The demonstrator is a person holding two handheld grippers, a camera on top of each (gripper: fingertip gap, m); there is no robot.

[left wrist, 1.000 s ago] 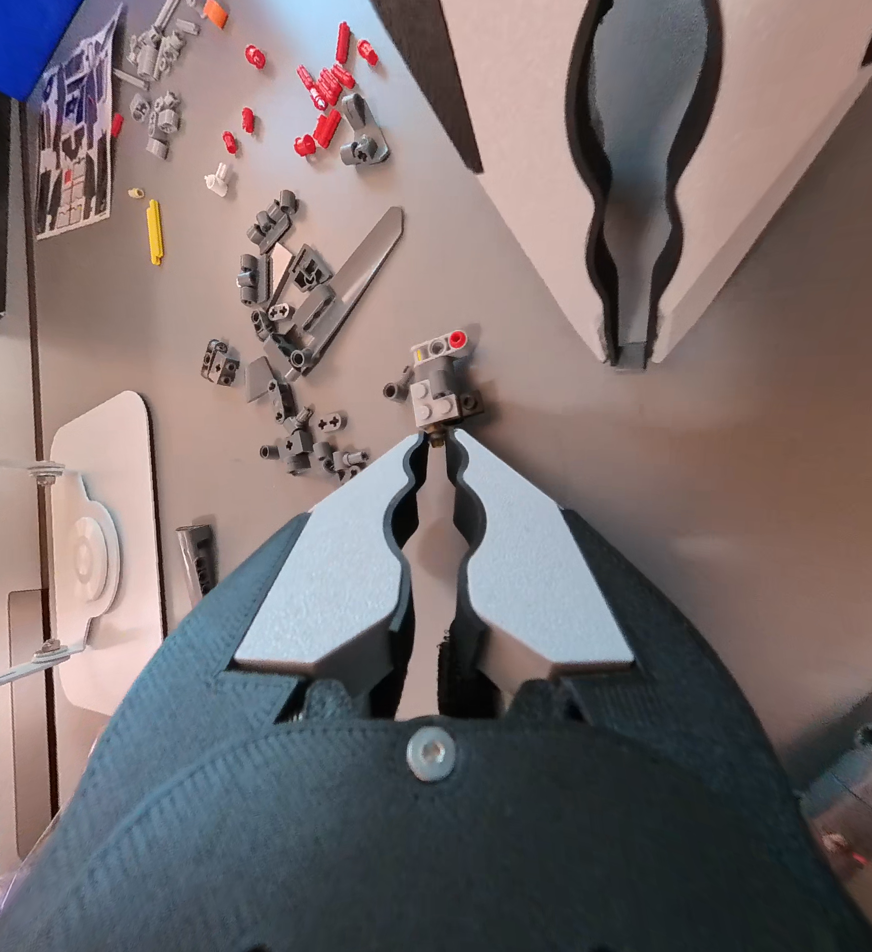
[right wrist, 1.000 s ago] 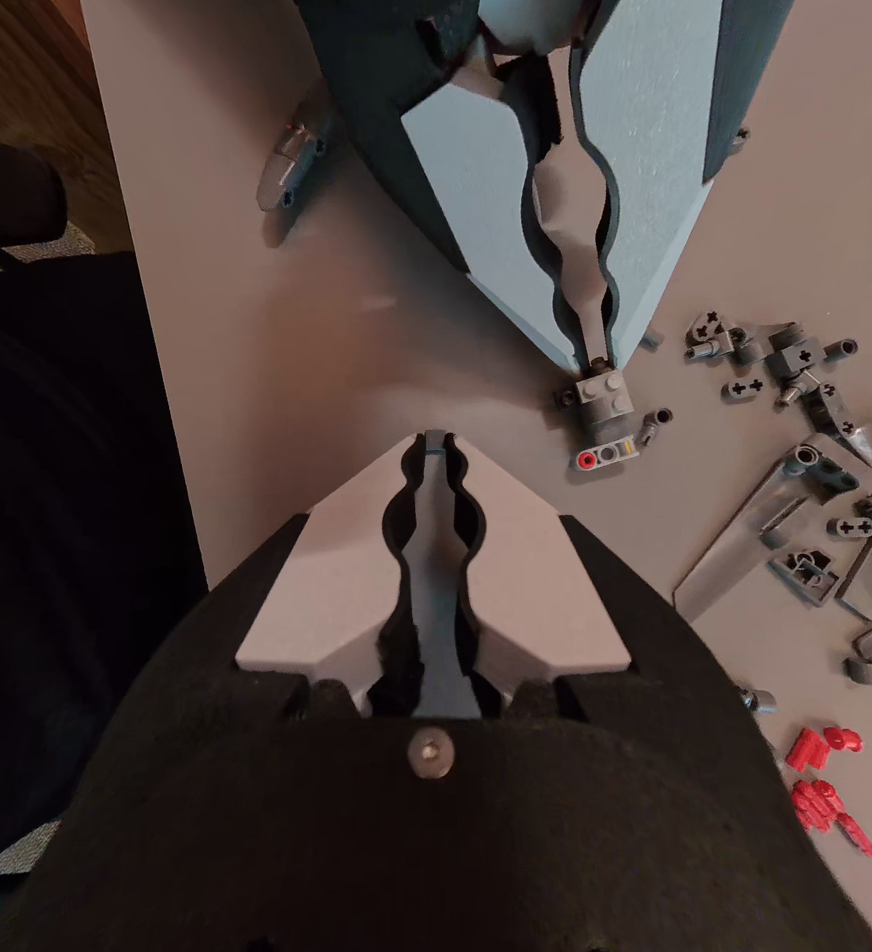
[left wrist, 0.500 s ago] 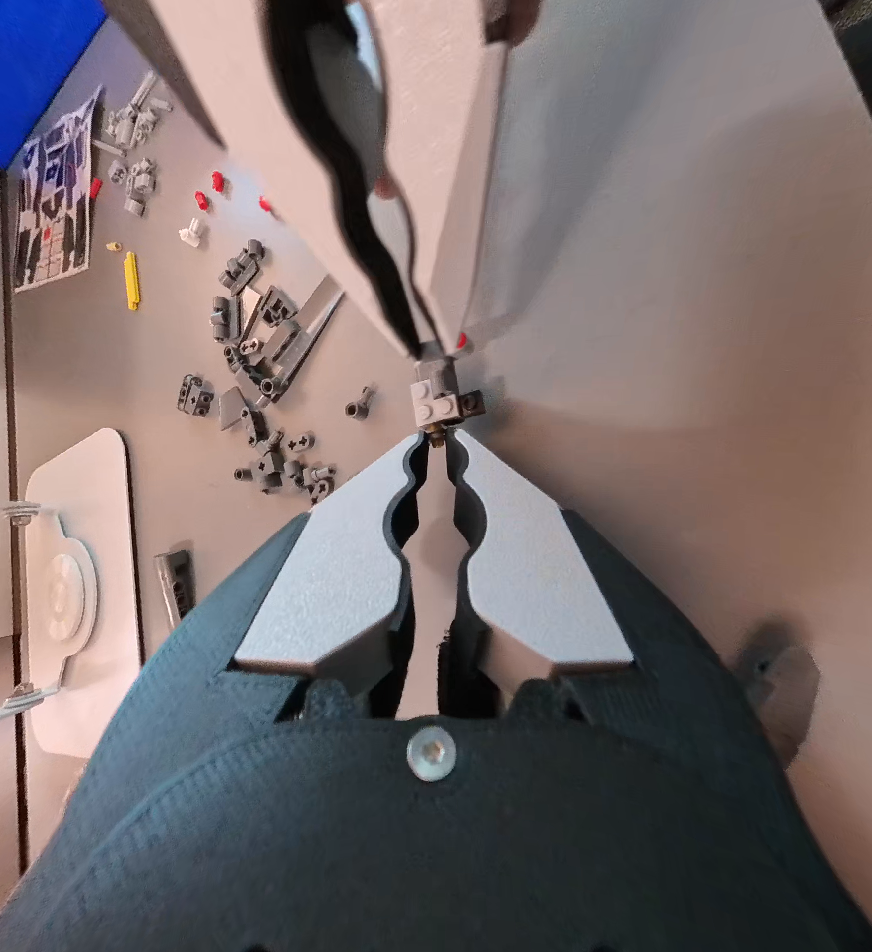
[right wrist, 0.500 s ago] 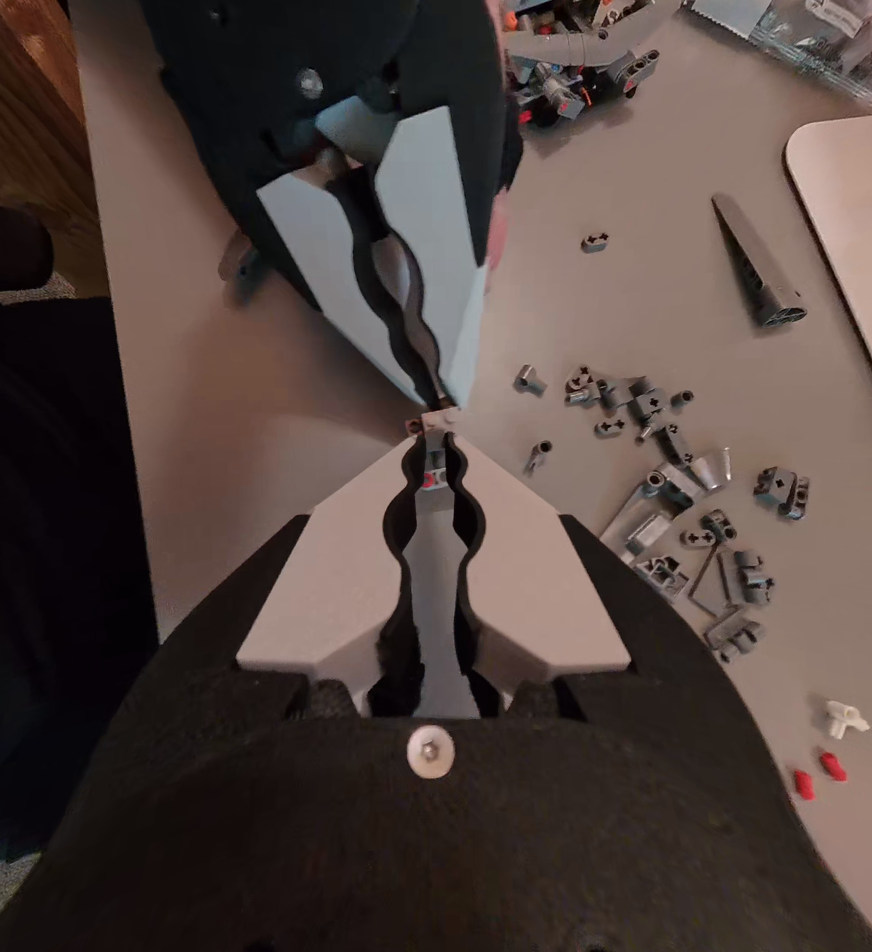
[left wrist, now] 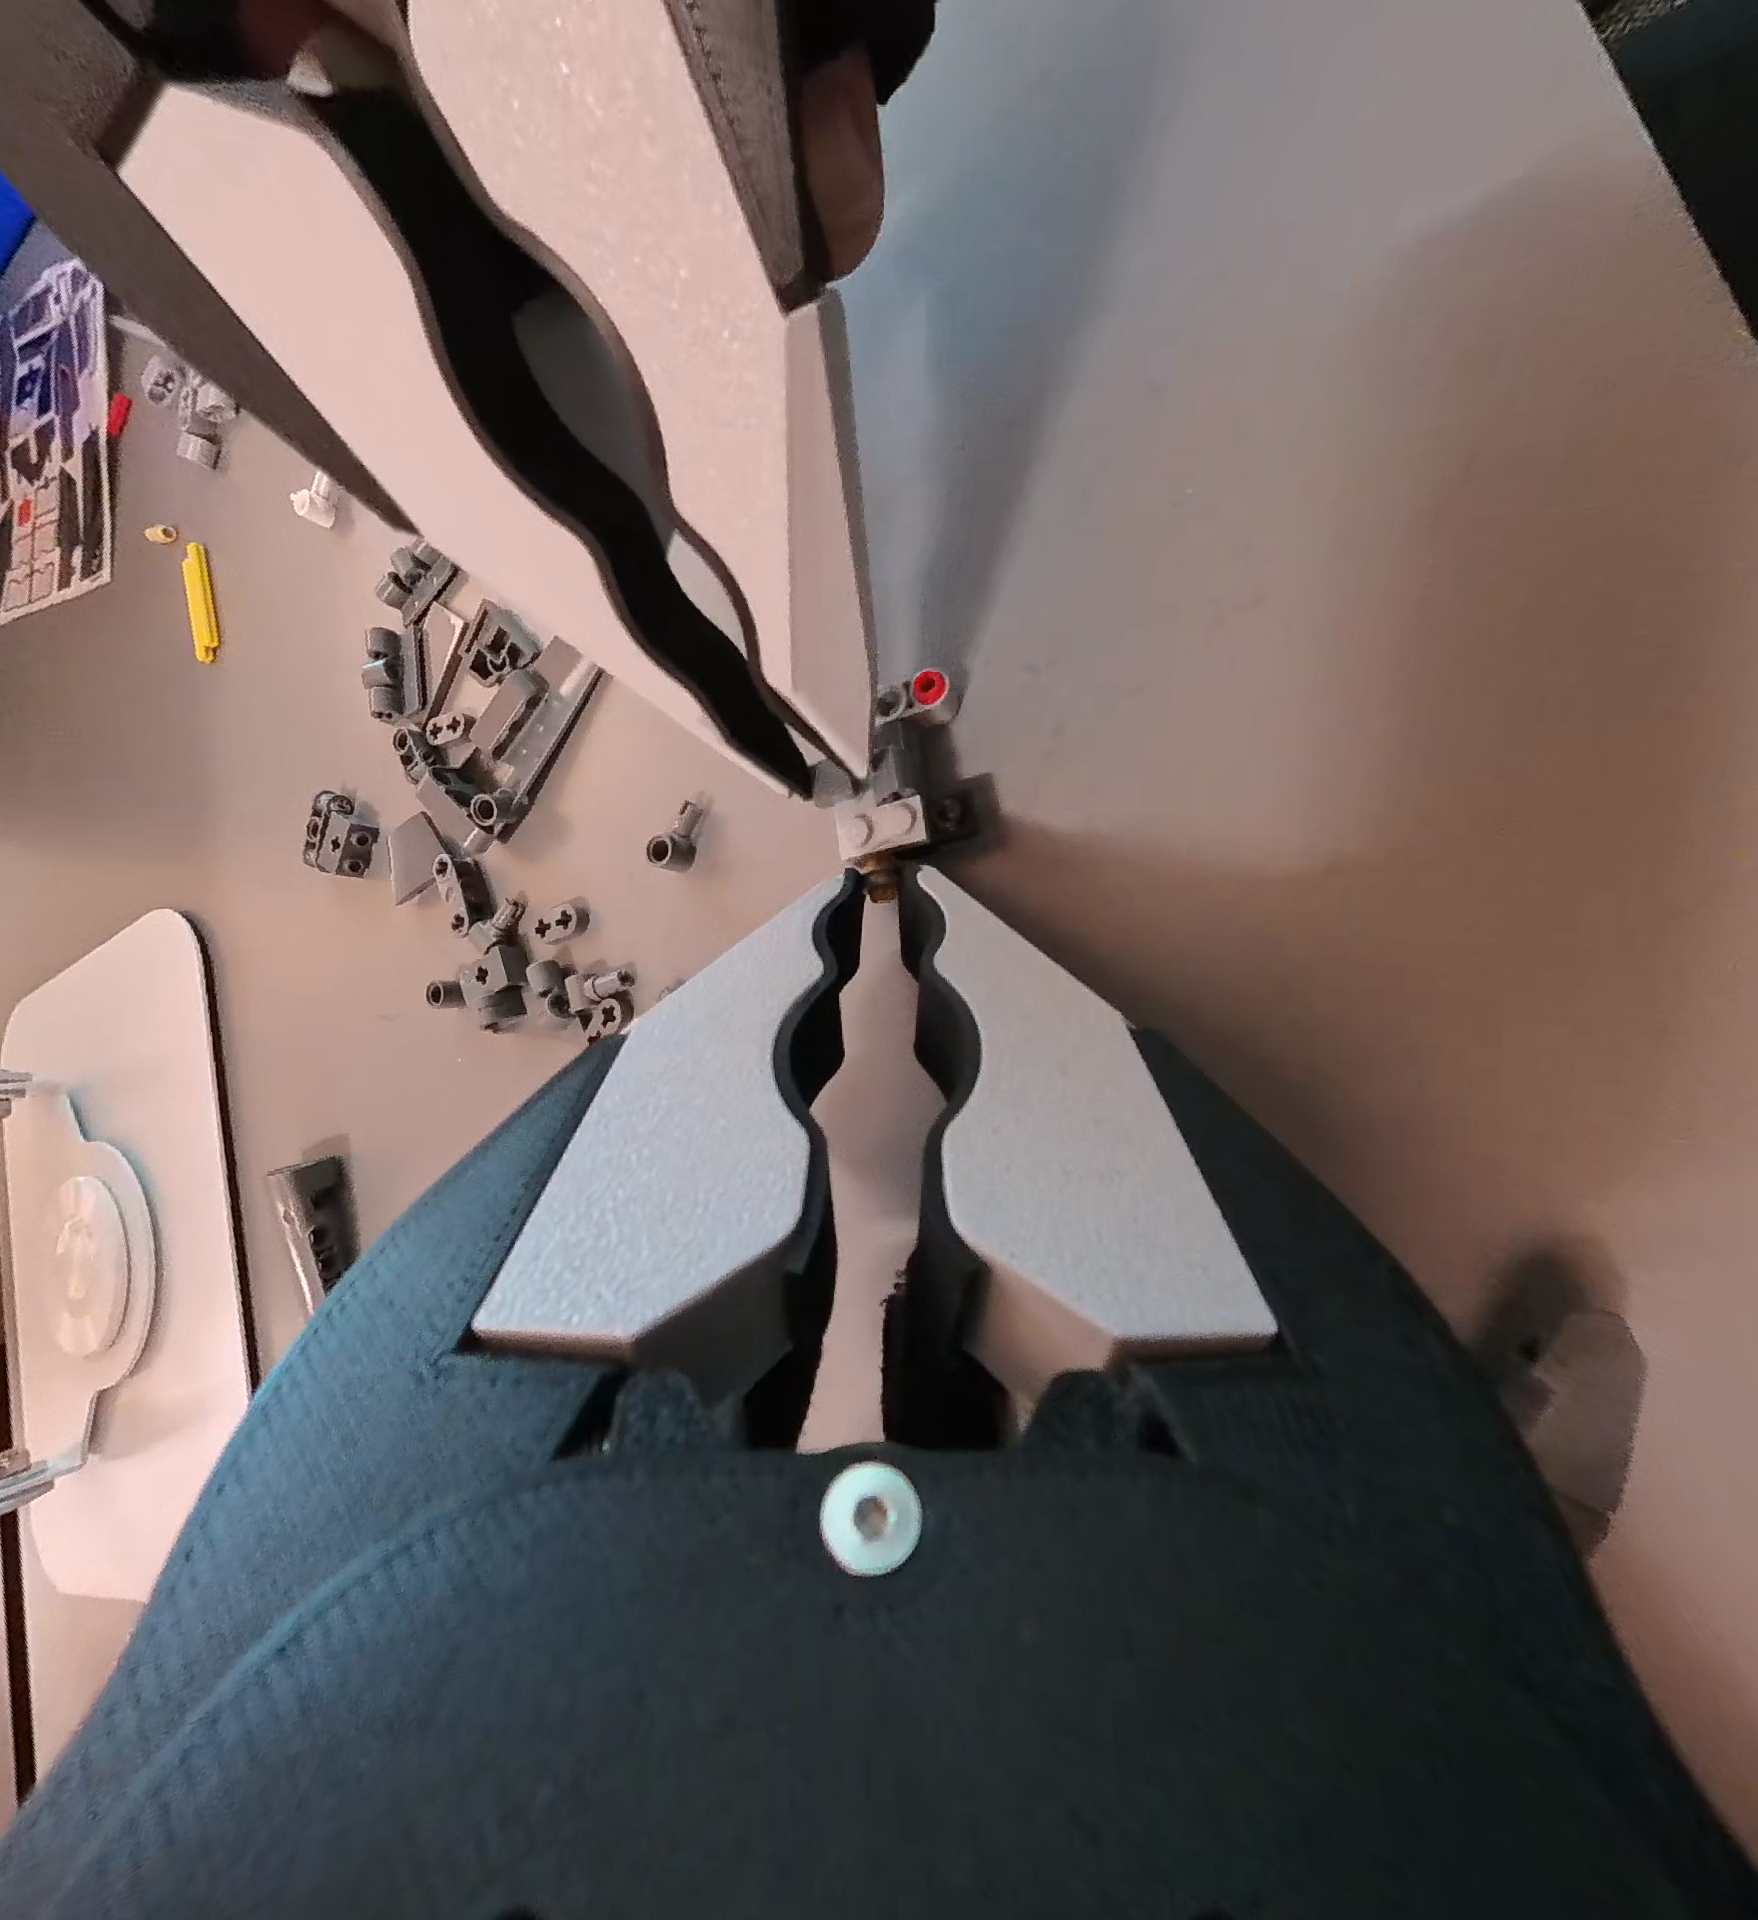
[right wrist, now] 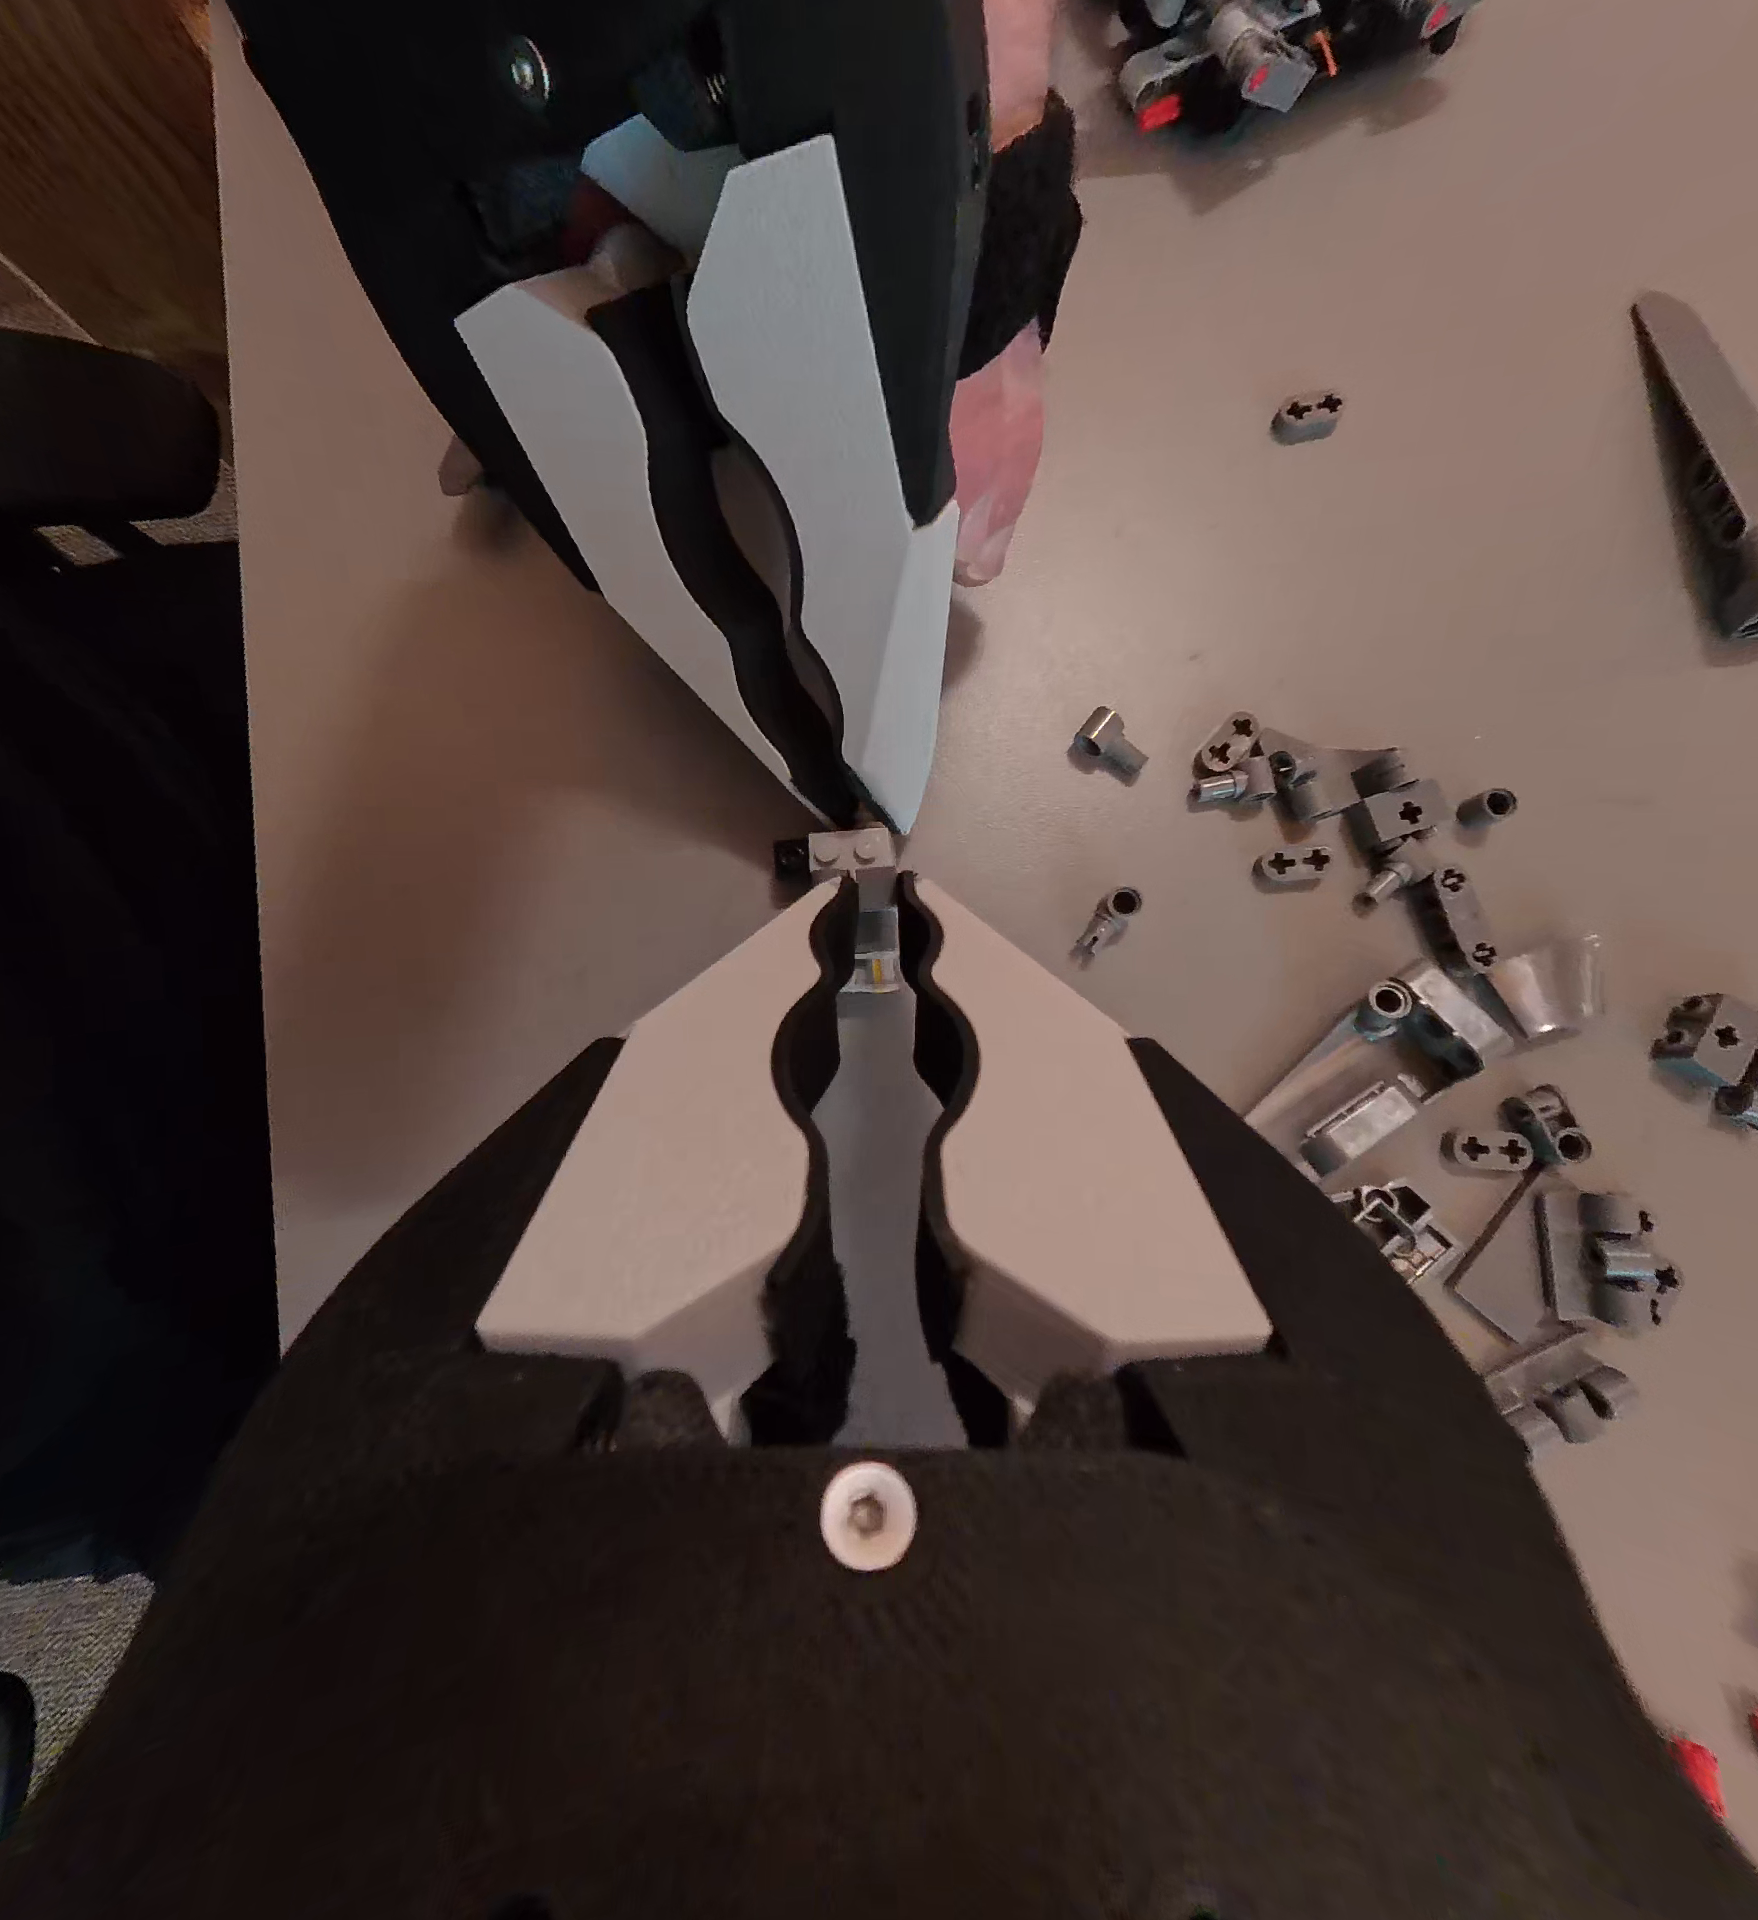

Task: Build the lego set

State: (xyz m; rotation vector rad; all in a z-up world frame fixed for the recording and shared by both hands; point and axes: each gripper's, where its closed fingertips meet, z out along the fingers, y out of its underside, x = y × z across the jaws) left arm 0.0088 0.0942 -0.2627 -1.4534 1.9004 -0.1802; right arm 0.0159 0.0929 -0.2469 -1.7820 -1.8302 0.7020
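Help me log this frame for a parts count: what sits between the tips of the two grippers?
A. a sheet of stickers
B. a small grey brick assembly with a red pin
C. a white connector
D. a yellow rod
B: the small grey brick assembly, red pin showing, sits between the left gripper and the right gripper.

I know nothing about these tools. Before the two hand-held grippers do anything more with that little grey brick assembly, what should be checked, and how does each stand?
1. Left hand-held gripper pinches the assembly's tan pin: ok.
2. Right hand-held gripper clamps the small grey brick assembly: ok.
3. Both grippers meet tip to tip on it: ok.
4. Loose grey pieces lie apart from it: ok.
5. Grip firmness: cannot tell.
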